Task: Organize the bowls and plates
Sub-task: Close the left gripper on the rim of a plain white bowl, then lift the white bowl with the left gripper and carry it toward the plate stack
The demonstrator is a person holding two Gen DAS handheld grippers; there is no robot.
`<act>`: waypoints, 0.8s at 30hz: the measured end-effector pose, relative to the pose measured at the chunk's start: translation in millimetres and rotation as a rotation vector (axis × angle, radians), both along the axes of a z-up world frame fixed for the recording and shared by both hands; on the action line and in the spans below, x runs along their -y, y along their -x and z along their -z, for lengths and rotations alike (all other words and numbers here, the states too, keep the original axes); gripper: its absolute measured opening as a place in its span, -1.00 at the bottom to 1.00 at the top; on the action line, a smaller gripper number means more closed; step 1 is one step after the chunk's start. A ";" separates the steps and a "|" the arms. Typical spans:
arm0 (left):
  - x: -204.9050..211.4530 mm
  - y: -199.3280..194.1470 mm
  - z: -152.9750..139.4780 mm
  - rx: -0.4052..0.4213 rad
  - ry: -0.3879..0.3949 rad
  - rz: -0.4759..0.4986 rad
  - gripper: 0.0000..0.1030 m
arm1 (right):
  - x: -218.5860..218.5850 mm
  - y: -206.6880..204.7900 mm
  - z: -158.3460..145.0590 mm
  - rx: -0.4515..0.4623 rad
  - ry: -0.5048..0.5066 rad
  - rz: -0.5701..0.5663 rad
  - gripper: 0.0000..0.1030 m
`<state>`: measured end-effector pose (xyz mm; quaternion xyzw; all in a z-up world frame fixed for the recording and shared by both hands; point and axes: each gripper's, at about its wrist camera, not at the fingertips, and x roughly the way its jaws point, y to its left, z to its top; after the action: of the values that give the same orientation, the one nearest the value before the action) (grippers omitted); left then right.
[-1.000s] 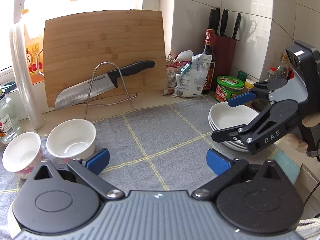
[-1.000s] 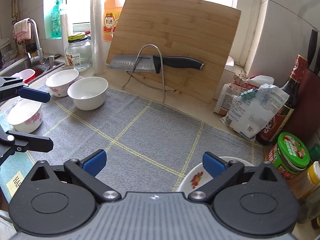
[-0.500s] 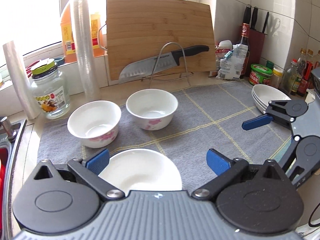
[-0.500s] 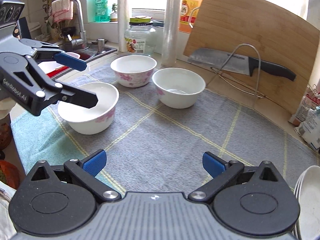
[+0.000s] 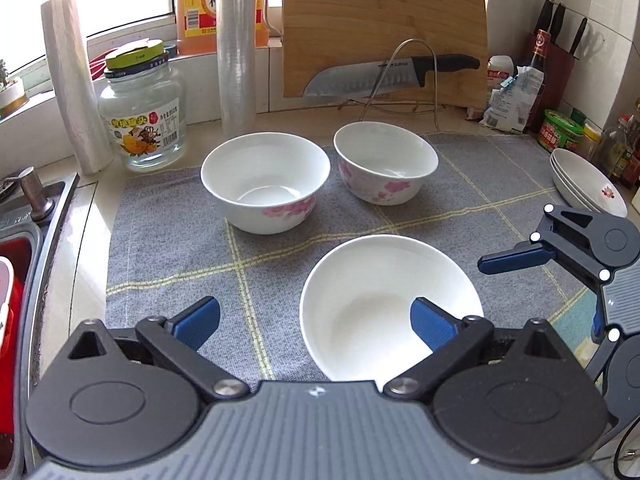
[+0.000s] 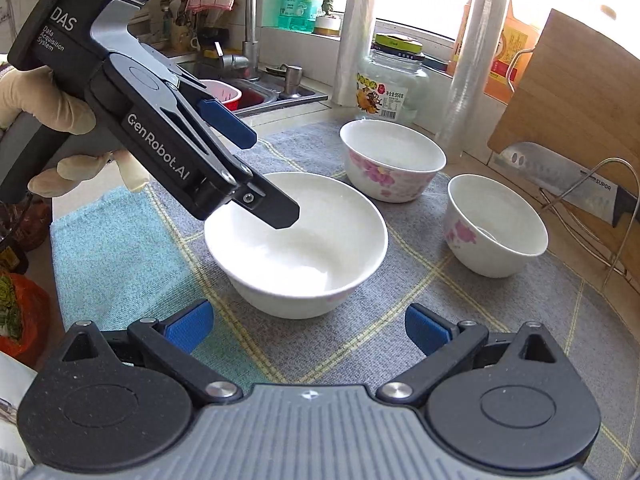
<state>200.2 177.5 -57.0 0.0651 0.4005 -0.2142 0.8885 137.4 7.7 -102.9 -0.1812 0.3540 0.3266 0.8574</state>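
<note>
Now the left gripper (image 5: pixel 316 318) hangs over the near bowl (image 5: pixel 390 304), jaws wide but closing; one finger sits above the bowl's hollow, nothing gripped. Just beside it, the right gripper (image 6: pixel 306 326) stands open and empty at the same bowl. Two more bowls (image 5: pixel 266 182) sit behind on the grey mat (image 5: pixel 160 240); stacked plates (image 5: pixel 586 182) rest at its far right.

Three white bowls (image 5: pixel 390 304) stand upright and empty on the grey mat (image 5: pixel 168 240), two behind showing pink flowers. Stacked plates (image 5: pixel 586 184) sit at the right edge.
</note>
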 end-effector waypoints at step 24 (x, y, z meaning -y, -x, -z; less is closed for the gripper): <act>16.1 -11.8 4.5 -0.099 0.013 0.121 0.22 | -5.9 -11.9 3.7 -0.022 -0.053 -0.024 0.63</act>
<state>212.0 161.4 -61.4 0.0725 0.4380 -0.2732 0.8534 149.4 13.6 -106.6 -0.1590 0.3525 0.3479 0.8541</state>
